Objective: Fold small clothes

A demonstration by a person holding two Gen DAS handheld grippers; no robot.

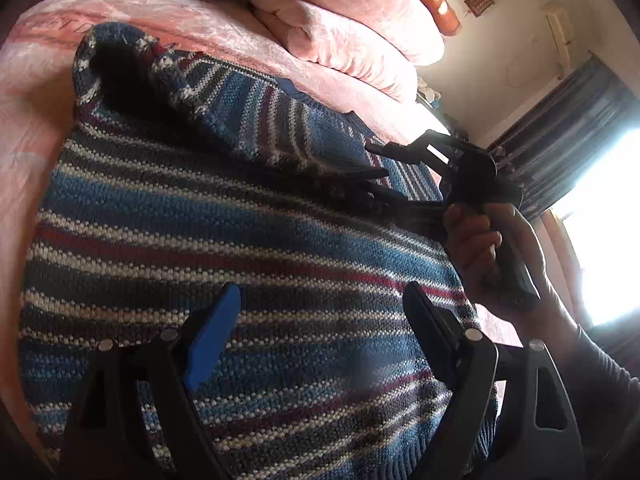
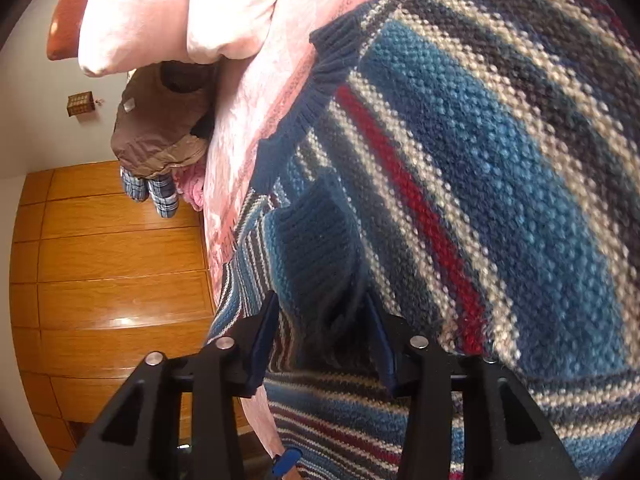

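The right claw (image 2: 320, 344) is clamped on a fold of the striped knit sweater (image 2: 480, 184), its blue-padded fingers (image 2: 262, 354) pinching the dark blue sleeve cuff (image 2: 316, 248). In the left wrist view a person's hand (image 1: 480, 248) grips that tool's handle over the sweater's right edge. The left claw (image 1: 320, 336) hovers wide apart above the sweater's striped body, holding nothing. The sweater lies spread across a bed with a pink bedsheet (image 1: 36, 128), one sleeve folded over its chest. Folded pink quilts (image 1: 352, 28) sit beside it, and a wooden floor (image 2: 112, 264) lies beyond the bed's edge.
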